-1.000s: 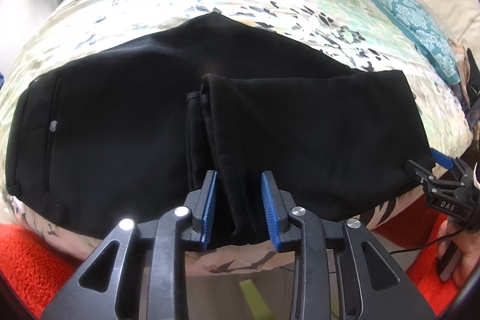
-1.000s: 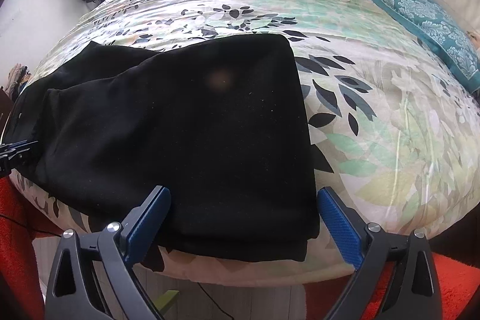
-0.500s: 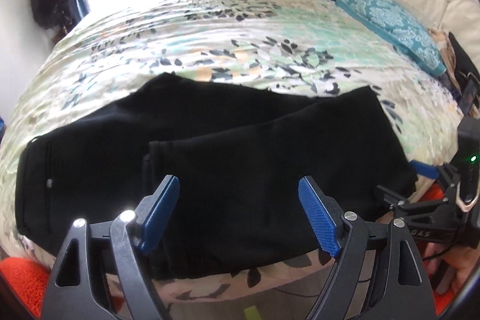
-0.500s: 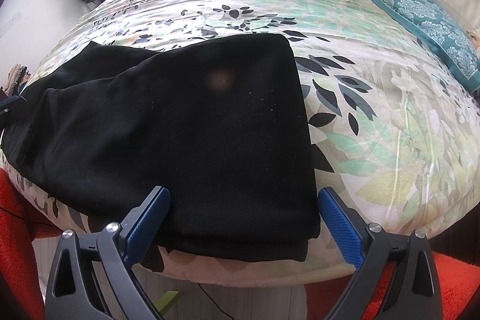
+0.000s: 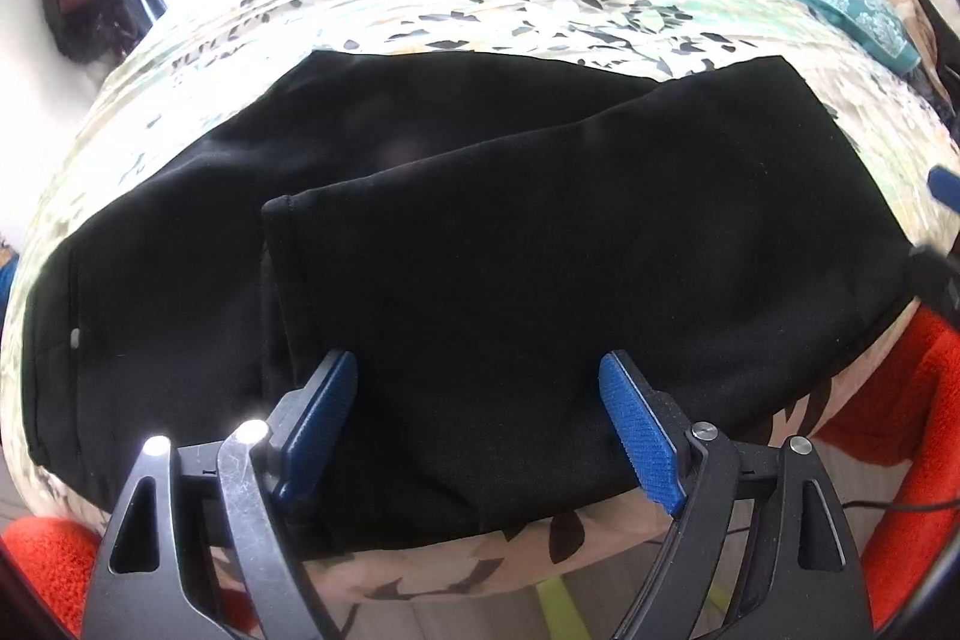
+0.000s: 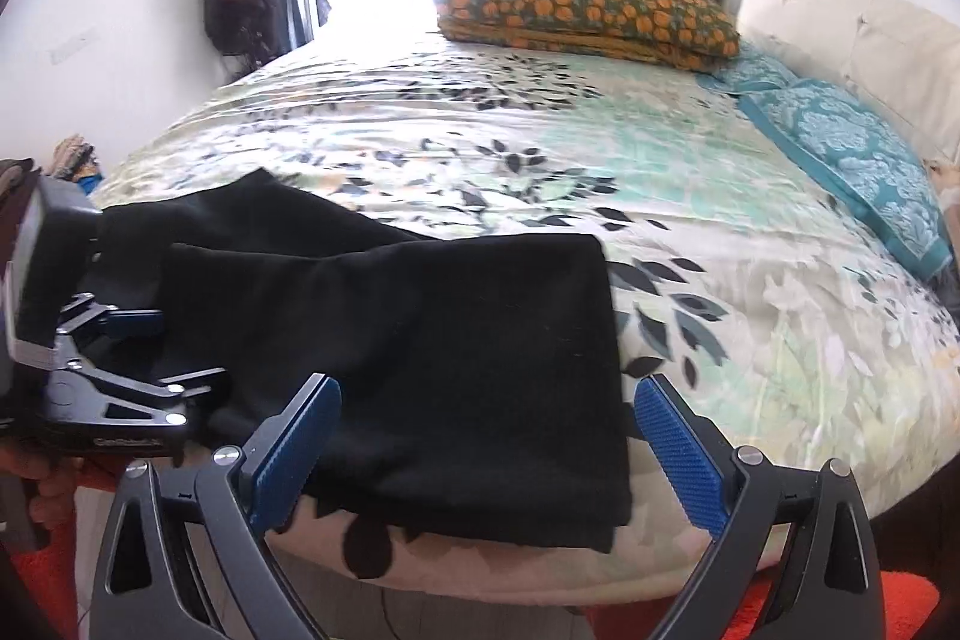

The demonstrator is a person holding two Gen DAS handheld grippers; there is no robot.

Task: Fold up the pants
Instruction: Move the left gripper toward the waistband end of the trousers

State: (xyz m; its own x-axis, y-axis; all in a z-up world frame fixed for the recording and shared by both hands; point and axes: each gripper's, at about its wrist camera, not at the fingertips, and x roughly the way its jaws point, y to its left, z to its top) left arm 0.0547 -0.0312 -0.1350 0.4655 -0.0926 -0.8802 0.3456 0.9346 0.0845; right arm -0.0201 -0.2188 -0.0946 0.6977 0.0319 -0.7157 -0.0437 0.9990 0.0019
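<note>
Black pants [image 5: 510, 244] lie folded over themselves along the near edge of the bed, the leg ends laid on top of the waist part. They also show in the right wrist view [image 6: 456, 340]. My left gripper [image 5: 480, 430] is open and empty, its blue pads just above the near edge of the folded legs. My right gripper [image 6: 486, 448] is open and empty, straddling the folded right end of the pants. The left gripper also shows at the left of the right wrist view [image 6: 114, 370].
The bed has a floral cover [image 6: 600, 148]. A folded orange-patterned blanket [image 6: 588, 10] and teal pillows [image 6: 852, 148] lie at the far side by a cream headboard [image 6: 852, 40]. An orange rug [image 5: 900, 400] lies on the floor below the bed edge.
My left gripper let go of the leg ends and opened wide, then moved back in over the fold. My right gripper stayed open and pulled back, tilting up.
</note>
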